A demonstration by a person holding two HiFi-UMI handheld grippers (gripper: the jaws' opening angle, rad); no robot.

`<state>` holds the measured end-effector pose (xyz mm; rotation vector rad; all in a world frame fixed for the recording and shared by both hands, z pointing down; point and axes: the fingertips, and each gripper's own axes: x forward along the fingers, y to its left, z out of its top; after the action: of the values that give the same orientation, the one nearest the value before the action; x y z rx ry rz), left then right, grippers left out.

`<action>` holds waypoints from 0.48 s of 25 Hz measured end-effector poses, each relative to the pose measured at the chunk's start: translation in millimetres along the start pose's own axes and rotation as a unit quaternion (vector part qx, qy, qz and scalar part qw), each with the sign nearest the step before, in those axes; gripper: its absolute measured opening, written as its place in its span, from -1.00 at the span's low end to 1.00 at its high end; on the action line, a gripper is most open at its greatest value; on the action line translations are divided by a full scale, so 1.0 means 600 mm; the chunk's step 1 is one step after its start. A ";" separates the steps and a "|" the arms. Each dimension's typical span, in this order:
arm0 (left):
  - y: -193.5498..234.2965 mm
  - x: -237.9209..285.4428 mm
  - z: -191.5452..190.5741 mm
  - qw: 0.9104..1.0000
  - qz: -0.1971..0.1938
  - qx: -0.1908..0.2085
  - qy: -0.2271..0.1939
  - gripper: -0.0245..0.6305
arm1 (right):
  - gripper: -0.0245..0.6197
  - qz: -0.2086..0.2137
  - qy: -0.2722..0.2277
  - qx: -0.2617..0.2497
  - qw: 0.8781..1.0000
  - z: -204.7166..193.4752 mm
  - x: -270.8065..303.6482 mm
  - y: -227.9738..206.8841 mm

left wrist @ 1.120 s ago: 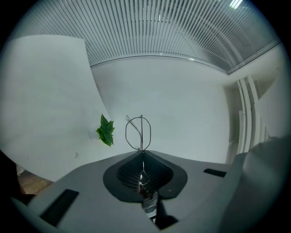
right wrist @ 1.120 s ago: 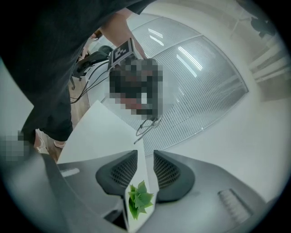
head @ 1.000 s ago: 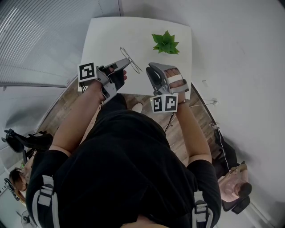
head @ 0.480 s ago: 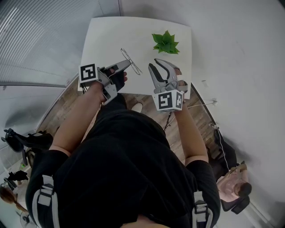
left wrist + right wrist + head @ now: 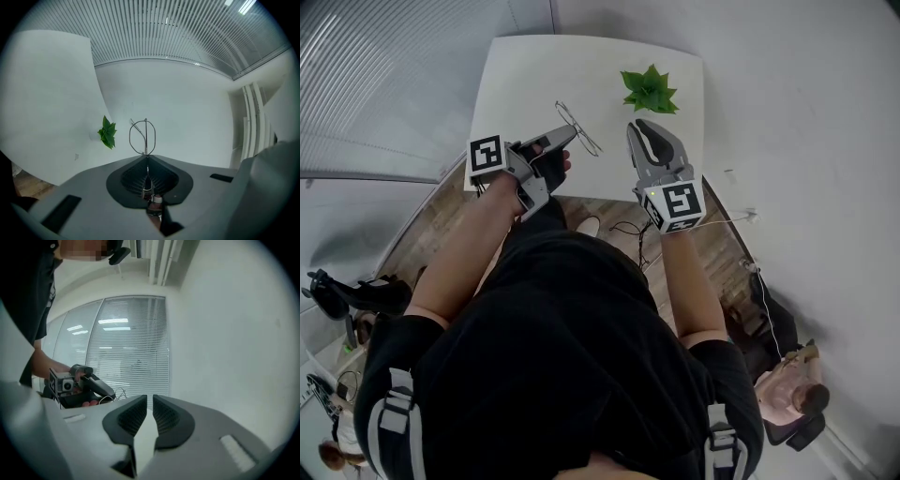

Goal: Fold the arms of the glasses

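Note:
My left gripper (image 5: 565, 133) is shut on a pair of thin wire-framed glasses (image 5: 578, 127) and holds them just above the white table (image 5: 534, 75). In the left gripper view the jaws (image 5: 146, 157) pinch the frame, and one round lens rim (image 5: 142, 137) stands up past the tips. To the right of the glasses, apart from them, my right gripper (image 5: 643, 128) is closing. Its jaws (image 5: 150, 397) show a narrow gap with nothing between them. In the right gripper view the left gripper (image 5: 80, 384) sits far off at the left.
A small green plant (image 5: 649, 91) stands on the table beyond the right gripper; the same plant (image 5: 108, 132) shows left of the glasses. The table's near edge lies under both hands, with wooden floor (image 5: 609, 211) and a cable below it.
The right gripper has rolled about its own axis and moved up and a little right in the picture. Its jaws have narrowed from wide open. The left gripper and glasses have kept still.

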<state>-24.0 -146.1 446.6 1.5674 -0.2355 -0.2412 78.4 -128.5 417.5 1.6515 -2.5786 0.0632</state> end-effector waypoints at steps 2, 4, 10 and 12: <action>-0.001 0.000 0.000 1.000 -0.002 0.000 0.000 -0.88 | -0.87 0.003 -0.013 0.016 1.000 0.004 -0.003 0.004; -0.002 0.001 0.000 1.000 -0.004 0.000 -0.001 -0.88 | -0.89 0.008 -0.024 0.021 0.999 0.008 -0.005 0.012; -0.005 -0.001 0.000 1.000 -0.009 -0.004 -0.004 -0.88 | -0.89 0.012 -0.037 0.025 0.999 0.020 -0.006 0.026; -0.006 -0.001 0.000 1.000 -0.010 -0.005 -0.004 -0.88 | -0.89 0.011 -0.036 0.028 0.999 0.020 -0.006 0.026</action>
<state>-24.6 -145.6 443.3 1.5588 -0.2246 -0.2646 65.3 -119.9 405.6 1.6744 -2.6726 0.0800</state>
